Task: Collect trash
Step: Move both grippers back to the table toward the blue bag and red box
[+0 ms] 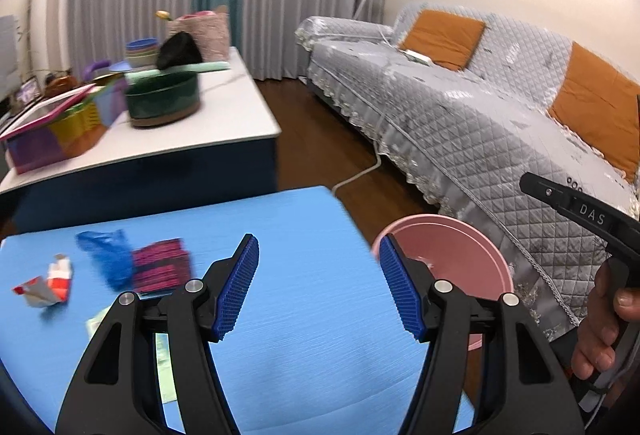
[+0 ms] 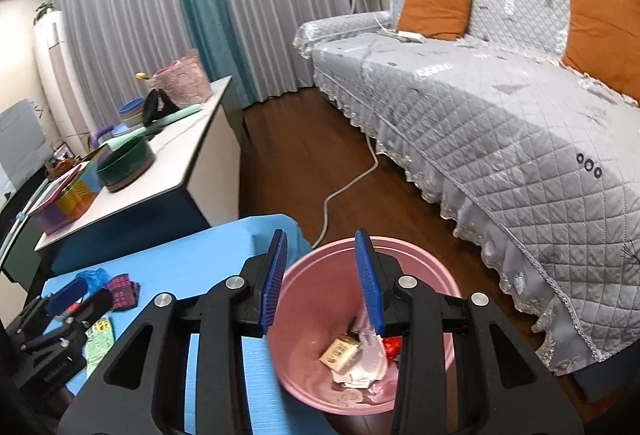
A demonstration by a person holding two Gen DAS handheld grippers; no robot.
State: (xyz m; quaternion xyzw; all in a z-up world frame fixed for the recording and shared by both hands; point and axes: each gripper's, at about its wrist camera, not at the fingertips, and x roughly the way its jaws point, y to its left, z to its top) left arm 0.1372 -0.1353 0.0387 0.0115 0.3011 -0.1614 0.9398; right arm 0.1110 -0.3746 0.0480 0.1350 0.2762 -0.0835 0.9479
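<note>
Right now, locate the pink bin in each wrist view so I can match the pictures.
Left wrist: the pink bin sits lower right, past the blue table's right edge, partly hidden by the left tool.
Right wrist: bottom centre, directly under the open right tool, trash inside.
Shared landmark: the grey quilted sofa.

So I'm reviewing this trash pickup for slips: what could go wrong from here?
1. The round pink plastic bin stands on the floor beside the blue table's edge, so a piece released early could miss it.
2. The open right gripper hangs low over the bin and might knock its rim.
3. The thin blue plastic bag touches the pink-and-black wrapper; the open left gripper may grab both.
</note>
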